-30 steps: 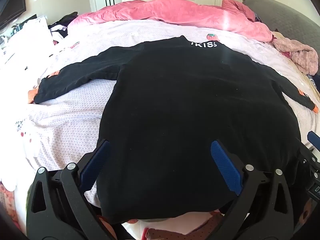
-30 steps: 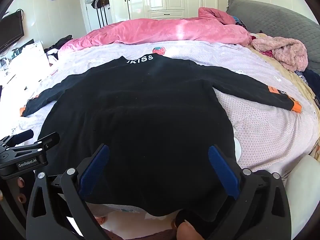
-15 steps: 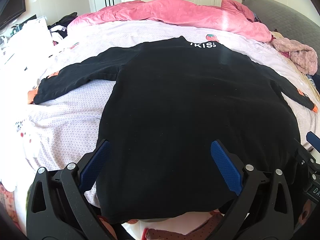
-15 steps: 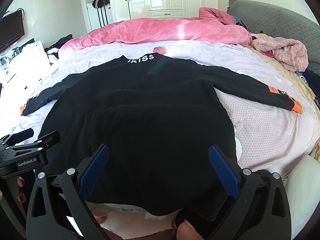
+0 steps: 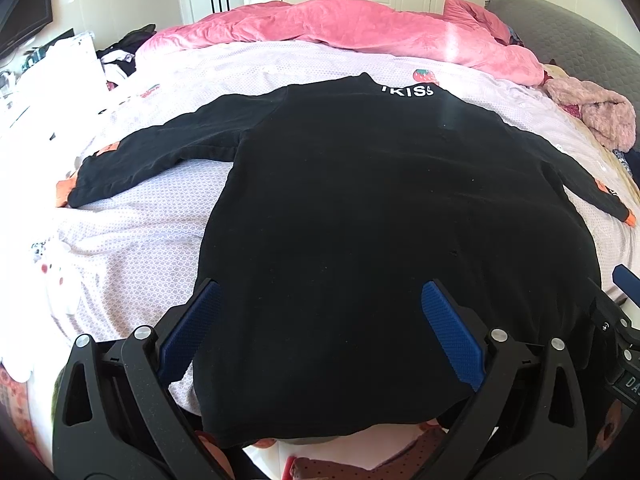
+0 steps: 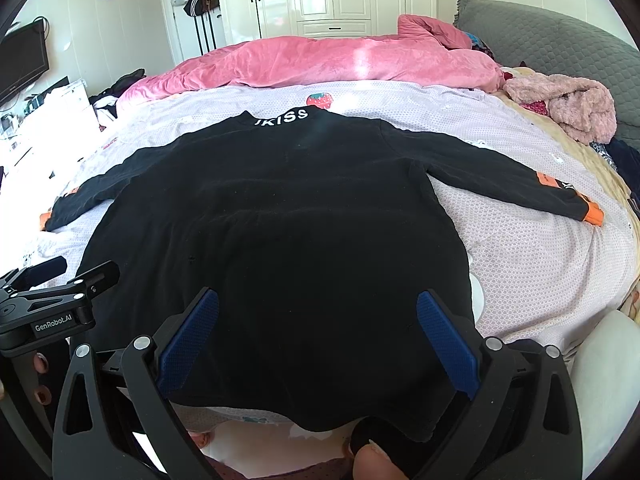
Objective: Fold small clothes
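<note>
A black long-sleeved top [image 5: 384, 220] with white lettering at the collar lies flat on the bed, sleeves spread to both sides, orange cuffs at the ends. It also fills the right wrist view [image 6: 280, 240]. My left gripper [image 5: 320, 320] is open and empty above the hem's left half. My right gripper [image 6: 318, 324] is open and empty above the hem's right half. The left gripper's body shows at the left edge of the right wrist view [image 6: 48, 308].
The bed has a pale patterned sheet [image 6: 540, 248]. A pink duvet [image 6: 340, 64] lies bunched along the far side. A fluffy pink garment [image 6: 568, 104] and a grey headboard [image 6: 560, 44] are at the right. White wardrobes stand behind.
Both grippers have drifted very slightly; the top lies as before and both stay open.
</note>
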The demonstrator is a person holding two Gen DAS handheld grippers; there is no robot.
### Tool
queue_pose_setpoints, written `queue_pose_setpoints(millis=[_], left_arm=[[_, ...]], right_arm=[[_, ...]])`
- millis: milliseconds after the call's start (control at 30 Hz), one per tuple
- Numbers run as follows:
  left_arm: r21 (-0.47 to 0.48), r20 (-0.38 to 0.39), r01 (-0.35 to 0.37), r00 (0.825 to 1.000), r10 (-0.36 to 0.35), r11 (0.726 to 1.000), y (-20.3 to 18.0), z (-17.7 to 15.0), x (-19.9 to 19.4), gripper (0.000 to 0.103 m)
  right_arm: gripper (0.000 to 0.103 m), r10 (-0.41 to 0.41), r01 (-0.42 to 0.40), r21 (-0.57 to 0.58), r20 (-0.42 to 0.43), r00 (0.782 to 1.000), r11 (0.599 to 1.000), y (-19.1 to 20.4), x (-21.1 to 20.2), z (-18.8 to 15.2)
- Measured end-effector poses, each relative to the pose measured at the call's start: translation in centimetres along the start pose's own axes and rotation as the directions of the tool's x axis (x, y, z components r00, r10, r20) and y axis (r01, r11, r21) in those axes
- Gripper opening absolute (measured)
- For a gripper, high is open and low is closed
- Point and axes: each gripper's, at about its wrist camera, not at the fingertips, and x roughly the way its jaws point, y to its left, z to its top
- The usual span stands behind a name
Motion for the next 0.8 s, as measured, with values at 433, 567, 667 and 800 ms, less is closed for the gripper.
queue_pose_setpoints(millis=[433, 567, 667, 800], left_arm=[[-0.004, 0.004, 0.003, 1.000, -0.003, 1.000, 0.12, 0.13, -0.02, 0.094], [-0.003, 0.005, 0.004, 1.000, -0.004, 1.000, 0.11, 0.18, -0.02, 0.094], [0.000, 0.005, 0.005, 1.000, -0.005, 1.000, 0.04, 0.20, 0.08, 0.094], [0.001, 0.006, 0.005, 1.000, -0.005, 1.000, -0.11, 0.26, 0.24, 0.094]], right_arm=[[0.099, -0.001, 0.001, -0.002, 0.002, 1.000, 1.000, 0.05, 0.00, 0.02], [0.099, -0.001, 0.001, -0.001, 0.004, 1.000, 1.000, 0.03, 0.00, 0.02], [0.099, 0.000, 0.000, 0.001, 0.003, 1.000, 1.000, 0.03, -0.02, 0.05], [0.099, -0.001, 0.001, 0.003, 0.006, 1.000, 1.000, -0.05, -0.08, 0.19]])
